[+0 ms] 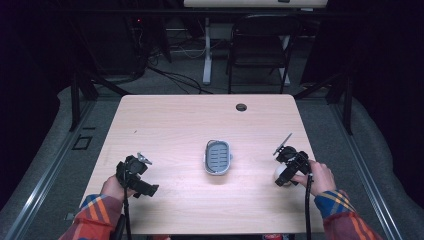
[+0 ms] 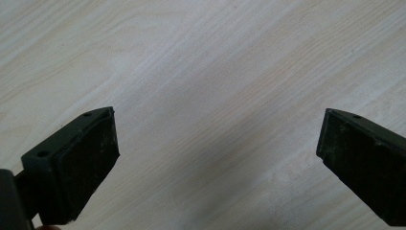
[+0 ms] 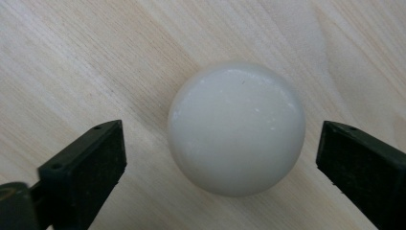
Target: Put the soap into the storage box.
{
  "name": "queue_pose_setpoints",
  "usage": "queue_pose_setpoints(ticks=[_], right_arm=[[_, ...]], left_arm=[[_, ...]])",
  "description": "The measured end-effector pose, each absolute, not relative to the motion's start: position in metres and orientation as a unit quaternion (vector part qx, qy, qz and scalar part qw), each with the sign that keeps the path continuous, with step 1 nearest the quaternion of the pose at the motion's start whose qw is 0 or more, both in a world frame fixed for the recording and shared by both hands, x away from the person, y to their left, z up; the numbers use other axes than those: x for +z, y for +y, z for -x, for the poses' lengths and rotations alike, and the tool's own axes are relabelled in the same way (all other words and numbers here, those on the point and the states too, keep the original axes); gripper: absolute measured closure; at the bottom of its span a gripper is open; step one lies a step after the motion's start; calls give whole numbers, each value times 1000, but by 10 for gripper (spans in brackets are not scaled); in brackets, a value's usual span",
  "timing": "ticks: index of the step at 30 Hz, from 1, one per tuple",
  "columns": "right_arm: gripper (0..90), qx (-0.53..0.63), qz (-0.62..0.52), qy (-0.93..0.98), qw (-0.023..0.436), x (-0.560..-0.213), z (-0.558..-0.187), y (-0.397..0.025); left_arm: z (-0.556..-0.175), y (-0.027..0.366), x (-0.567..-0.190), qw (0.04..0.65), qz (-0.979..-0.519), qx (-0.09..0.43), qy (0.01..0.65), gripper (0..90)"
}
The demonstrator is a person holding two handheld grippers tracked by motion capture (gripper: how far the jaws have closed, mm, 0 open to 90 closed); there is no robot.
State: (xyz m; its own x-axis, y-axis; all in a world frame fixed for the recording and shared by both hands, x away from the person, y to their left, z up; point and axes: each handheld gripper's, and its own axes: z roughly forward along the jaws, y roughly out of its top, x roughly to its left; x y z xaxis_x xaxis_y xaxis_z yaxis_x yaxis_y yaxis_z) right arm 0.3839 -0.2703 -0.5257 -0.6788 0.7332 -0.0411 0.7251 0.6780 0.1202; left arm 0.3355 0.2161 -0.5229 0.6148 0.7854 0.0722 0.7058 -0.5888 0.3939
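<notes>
Surroundings: dim room; a dark chair [image 1: 260,42] and a white desk leg stand beyond my table [image 1: 165,125], with cables on the grey floor.
Work surface: pale wood-grain top, a round cable port [image 1: 241,107] near its far edge.
Centre item: a small grey slotted dish [image 1: 218,157], a soap dish by the look of it, lies mid-table with its long axis running from me toward the far edge. I judge it the likely destination, kept central so either hand reaches it.
Work item: a white rounded piece [image 3: 237,128], probably a soap bar, lies on the wood at the right side of the table, well apart from the dish.
Work item orientation: seen from above its outline is near circular, so I can name no long axis or heading; whether it is a ball or a flat puck I cannot tell.
Right gripper [image 3: 218,167]: jaws spread, one on each side of the white piece, neither touching it. I hold it pointed down over the piece so a closing stroke would meet its widest part.
Left gripper [image 2: 218,163]: jaws spread, nothing between them but bare wood. In the high view it rests at the left [image 1: 134,175], near my edge, parked clear of the dish, I judge, to leave the right hand a free path.
</notes>
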Motion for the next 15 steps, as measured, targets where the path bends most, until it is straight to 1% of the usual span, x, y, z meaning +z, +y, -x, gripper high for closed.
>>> queue_pose_setpoints(ticks=[1, 6, 7, 8, 10, 11, 14, 15], right_arm=[[67, 43, -399, 915, 35, -527, -386, -270], [65, 44, -405, 913, 33, -530, -389, -270], [76, 18, -390, 920, 23, -527, -394, -270], [76, 18, -390, 920, 23, -527, -394, -270], [87, 37, -404, 914, 23, -531, -393, -269], [121, 47, -412, 910, 25, -535, -392, -268], [129, 38, -407, 913, 22, -534, -393, -267], [144, 47, -410, 910, 27, -534, -393, -267]], left_arm=[[-335, 216, -523, 166, -883, 120, 422, 5], [-336, 216, -523, 166, -883, 120, 422, 5], [-336, 216, -523, 166, -883, 120, 422, 5], [-336, 216, -523, 165, -883, 120, 422, 5], [-336, 216, -523, 165, -884, 120, 421, 5], [-336, 216, -523, 166, -883, 120, 422, 5], [-336, 216, -523, 166, -883, 120, 422, 5], [-336, 216, -523, 165, -884, 120, 421, 5]])
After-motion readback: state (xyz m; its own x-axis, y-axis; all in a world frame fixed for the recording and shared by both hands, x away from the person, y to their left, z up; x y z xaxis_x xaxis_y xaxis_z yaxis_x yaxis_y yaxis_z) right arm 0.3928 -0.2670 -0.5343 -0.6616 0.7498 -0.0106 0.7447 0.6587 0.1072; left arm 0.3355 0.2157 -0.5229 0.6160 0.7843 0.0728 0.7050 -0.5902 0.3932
